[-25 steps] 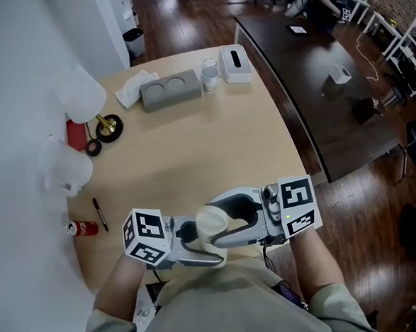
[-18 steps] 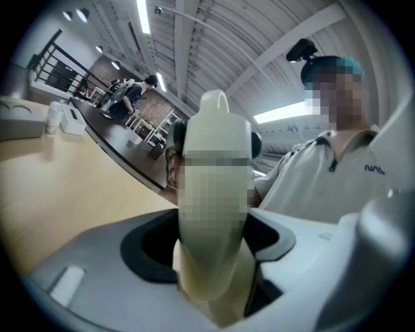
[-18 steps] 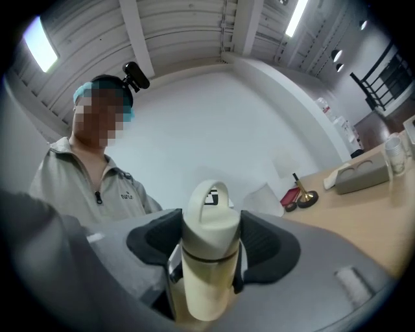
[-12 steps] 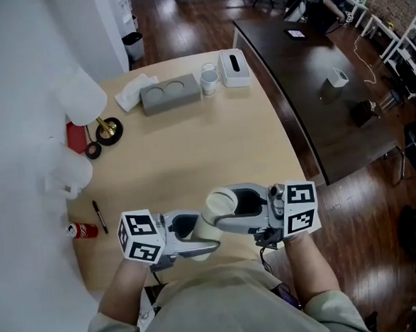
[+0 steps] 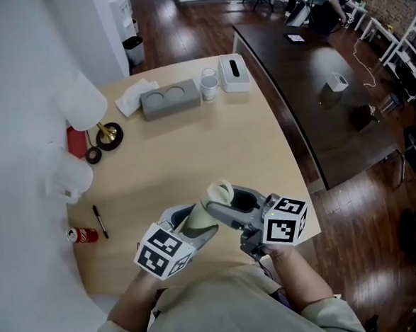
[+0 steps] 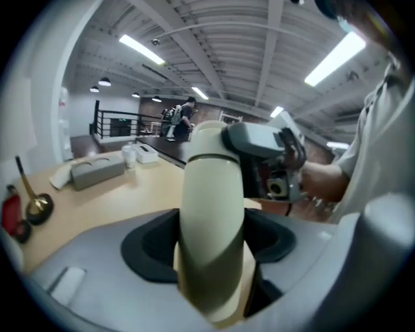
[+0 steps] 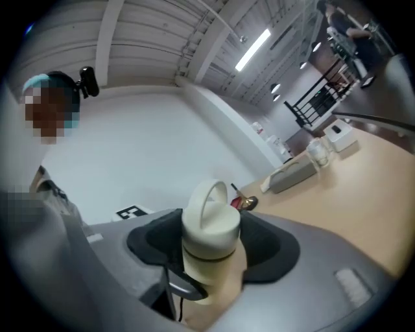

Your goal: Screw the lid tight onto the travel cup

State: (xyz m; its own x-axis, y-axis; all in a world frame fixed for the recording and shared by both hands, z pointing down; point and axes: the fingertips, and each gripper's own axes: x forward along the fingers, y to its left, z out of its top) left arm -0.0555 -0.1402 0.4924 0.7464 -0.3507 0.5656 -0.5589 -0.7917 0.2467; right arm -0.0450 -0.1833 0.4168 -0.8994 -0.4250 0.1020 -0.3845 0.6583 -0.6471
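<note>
A cream travel cup (image 5: 200,221) hangs tilted above the table's near edge, its lid (image 5: 220,193) pointing away from me. My left gripper (image 5: 189,227) is shut on the cup's body (image 6: 211,194), whose sides rest in its dark pads (image 6: 150,241). My right gripper (image 5: 232,208) is shut on the lid (image 7: 211,224), and the lid's loop handle (image 7: 209,191) stands up between its pads. In the left gripper view the right gripper (image 6: 262,146) clasps the cup's far end. A dark seam (image 7: 206,254) separates lid and body.
At the far side of the tan table (image 5: 192,148) stand a grey two-hole holder (image 5: 170,98), a glass (image 5: 208,82), a white box (image 5: 234,71) and a white cloth (image 5: 133,94). A pen (image 5: 99,220), a red can (image 5: 81,235) and a brass piece (image 5: 108,133) lie left.
The cup has tipped from lying across me to pointing away with its lid end raised. Both grippers turned with it, and the left marker cube swung right and lower.
</note>
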